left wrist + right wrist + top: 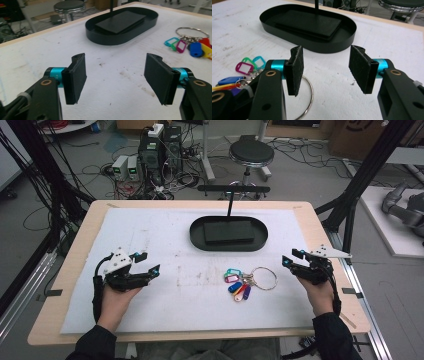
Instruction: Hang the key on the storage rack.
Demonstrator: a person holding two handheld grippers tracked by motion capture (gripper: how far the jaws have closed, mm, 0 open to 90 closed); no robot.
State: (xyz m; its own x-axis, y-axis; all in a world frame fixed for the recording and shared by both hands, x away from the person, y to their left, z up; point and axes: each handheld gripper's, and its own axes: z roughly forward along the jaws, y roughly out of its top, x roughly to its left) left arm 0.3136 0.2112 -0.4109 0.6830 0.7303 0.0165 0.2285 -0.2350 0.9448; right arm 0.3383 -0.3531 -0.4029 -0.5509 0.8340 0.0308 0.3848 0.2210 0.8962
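A bunch of coloured key tags (238,285) on a large metal ring (263,278) lies on the white mat, right of centre. My left gripper (148,262) rests low at the left of the mat, open, with bare mat between its pads (116,80). At the right, my right gripper (289,257) is also open and holds nothing (324,70). In the right gripper view the ring (310,91) lies just below and behind its left jaw, with the tags (244,67) off to the left. In the left gripper view the tags (190,46) lie far right.
A black oval tray (197,237) with a flat black block and a thin upright post stands at the back centre of the mat (150,225). It is ahead of both grippers (100,38) (324,47). A stool (251,154) and cables lie beyond the table.
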